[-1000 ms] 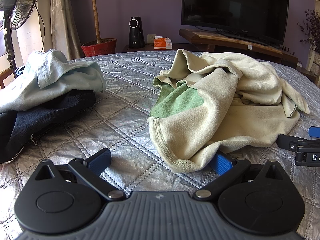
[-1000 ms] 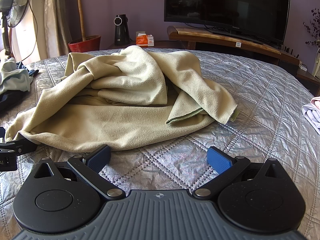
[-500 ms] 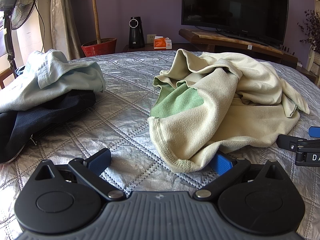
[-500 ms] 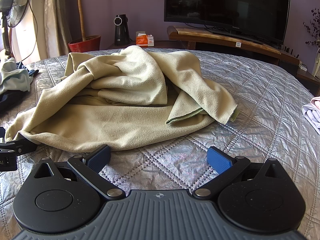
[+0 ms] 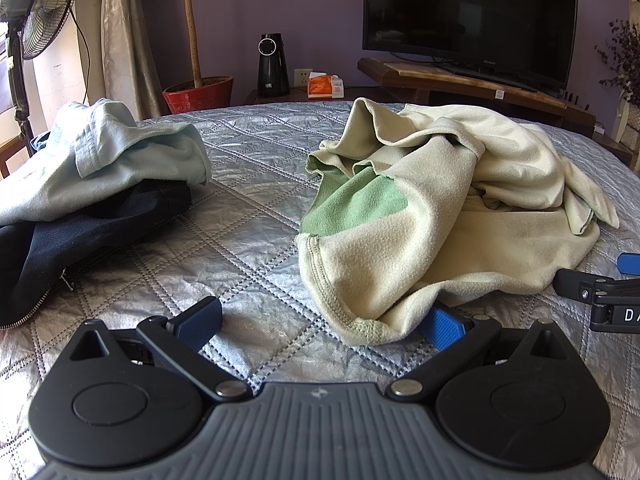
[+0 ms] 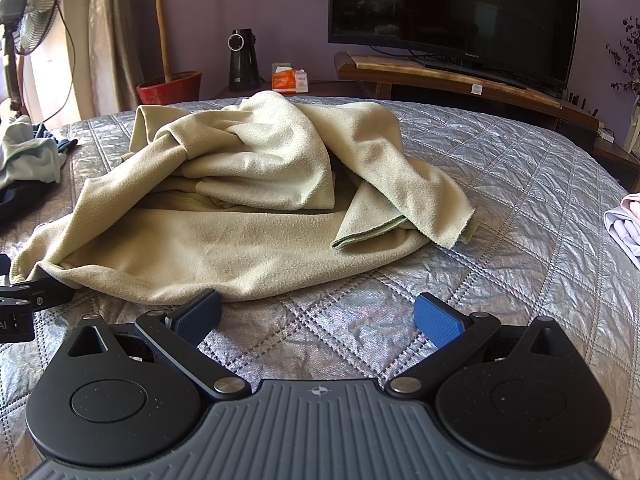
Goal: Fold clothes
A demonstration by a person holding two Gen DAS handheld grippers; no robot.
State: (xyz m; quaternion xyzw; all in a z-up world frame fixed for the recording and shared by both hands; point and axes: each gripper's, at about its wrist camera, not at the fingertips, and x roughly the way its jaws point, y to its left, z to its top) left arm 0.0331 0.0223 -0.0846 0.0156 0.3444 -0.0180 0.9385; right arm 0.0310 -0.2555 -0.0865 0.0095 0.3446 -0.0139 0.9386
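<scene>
Fleece [image 5: 420,240] is heaped on the quilted bed [image 5: 256,216]. Left gripper [image 5: 324,320] is held wide at its hem; right gripper [image 6: 318,314] is spread wide, empty.

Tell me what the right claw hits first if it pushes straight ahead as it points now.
Probably the front hem of the beige fleece garment. The right claw is open over bare silver quilt, its left finger already at the fabric's edge. Depth is unclear, so the middle may cross some quilt first.
</scene>
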